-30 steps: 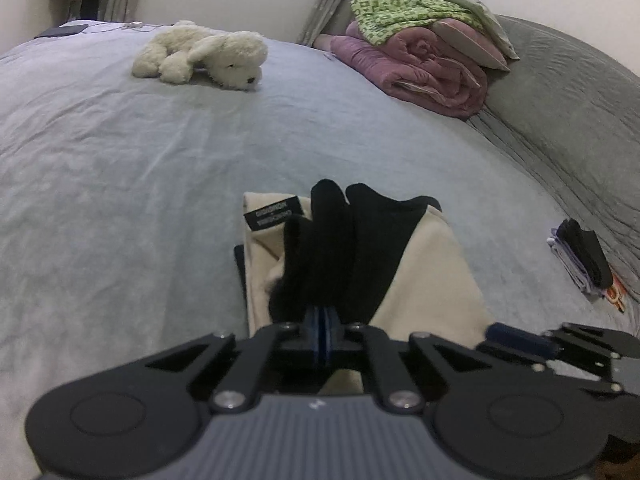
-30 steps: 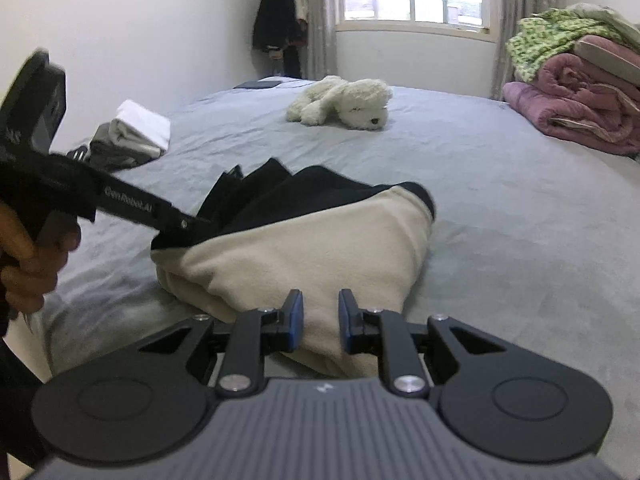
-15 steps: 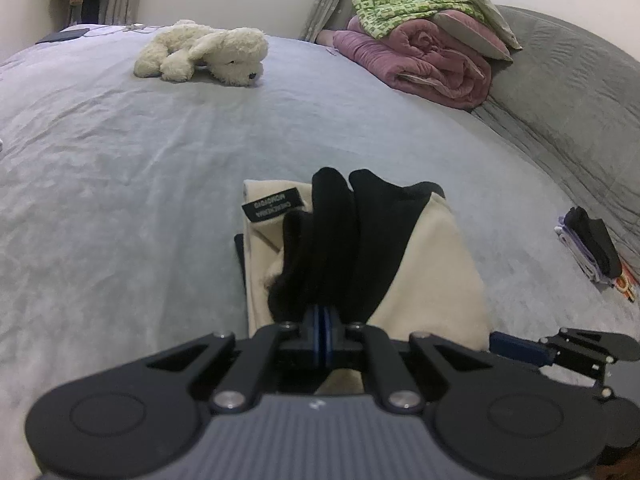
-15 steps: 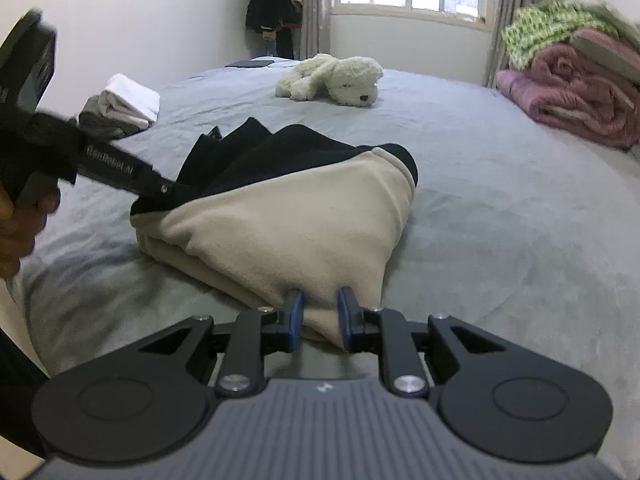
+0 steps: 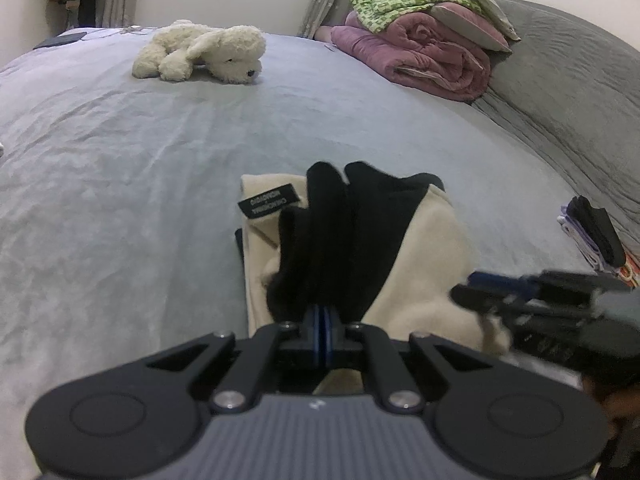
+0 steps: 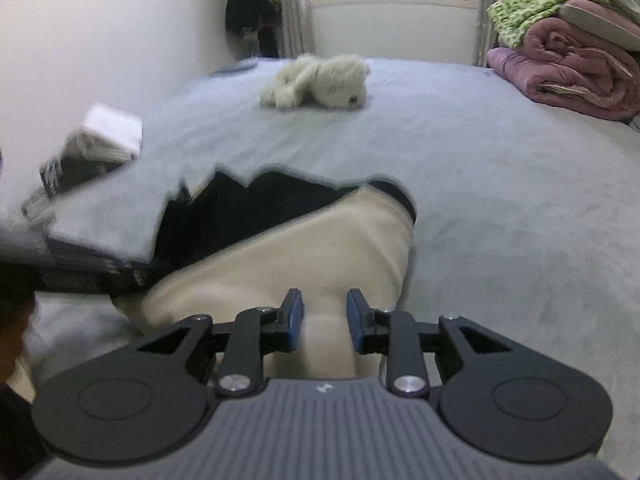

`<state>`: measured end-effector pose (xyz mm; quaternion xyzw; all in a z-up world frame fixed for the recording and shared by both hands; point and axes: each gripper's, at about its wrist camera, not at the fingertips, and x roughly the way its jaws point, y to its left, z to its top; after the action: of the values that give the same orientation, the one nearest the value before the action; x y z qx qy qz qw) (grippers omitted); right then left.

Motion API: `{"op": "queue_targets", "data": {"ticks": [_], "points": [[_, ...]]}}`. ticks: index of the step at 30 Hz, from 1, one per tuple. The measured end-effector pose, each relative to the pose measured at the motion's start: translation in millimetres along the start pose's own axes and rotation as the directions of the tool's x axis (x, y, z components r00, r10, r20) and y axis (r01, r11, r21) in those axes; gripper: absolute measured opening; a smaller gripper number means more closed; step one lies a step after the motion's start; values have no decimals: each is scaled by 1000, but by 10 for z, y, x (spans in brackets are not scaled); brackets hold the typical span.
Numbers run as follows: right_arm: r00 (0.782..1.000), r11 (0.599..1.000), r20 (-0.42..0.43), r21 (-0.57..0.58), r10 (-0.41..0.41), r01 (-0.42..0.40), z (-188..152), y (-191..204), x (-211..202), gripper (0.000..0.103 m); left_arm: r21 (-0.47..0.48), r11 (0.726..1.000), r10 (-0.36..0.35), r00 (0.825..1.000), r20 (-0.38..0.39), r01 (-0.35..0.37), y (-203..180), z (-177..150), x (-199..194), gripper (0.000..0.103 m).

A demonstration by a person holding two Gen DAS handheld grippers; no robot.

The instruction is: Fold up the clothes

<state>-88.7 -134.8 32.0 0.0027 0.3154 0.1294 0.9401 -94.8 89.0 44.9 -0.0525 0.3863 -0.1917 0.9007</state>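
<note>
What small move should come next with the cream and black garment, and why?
Probably close the right hand-held gripper on the near cream edge of the garment. Its jaws stand open with that edge between them, while the left hand-held gripper is already shut on the garment's black part. With both ends held, the person could lift and fold it over on the bed.
</note>
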Motion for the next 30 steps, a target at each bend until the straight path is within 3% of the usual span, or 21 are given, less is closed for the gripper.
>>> {"op": "queue_targets", "data": {"ticks": [8, 11, 15, 21, 23, 27, 30], "points": [[1000, 999, 0, 37, 30, -30, 77, -96, -71, 26, -4, 1000, -5, 1000, -4, 5, 21, 9, 5, 5], [999, 999, 5, 35, 41, -42, 128, -50, -102, 36, -3, 1000, -5, 1000, -5, 5, 17, 3, 3, 5], [997, 997, 11, 30, 77, -77, 156, 23, -112, 35, -13, 1000, -12, 1000, -7, 12, 35, 12, 3, 5], [999, 999, 0, 0, 51, -51, 199, 106, -70, 33, -16, 1000, -12, 1000, -7, 12, 42, 14, 4, 5], [999, 999, 3, -13, 52, -52, 213, 151, -71, 37, -22, 1000, -13, 1000, -8, 13, 44, 17, 5, 5], [995, 993, 14, -62, 101, -100, 217, 388, -69, 35, -33, 999, -19, 1000, -7, 19, 59, 19, 3, 5], [997, 990, -15, -117, 76, -77, 124, 543, 48, 37, -31, 999, -22, 1000, -7, 21, 68, 19, -1, 5]]}}
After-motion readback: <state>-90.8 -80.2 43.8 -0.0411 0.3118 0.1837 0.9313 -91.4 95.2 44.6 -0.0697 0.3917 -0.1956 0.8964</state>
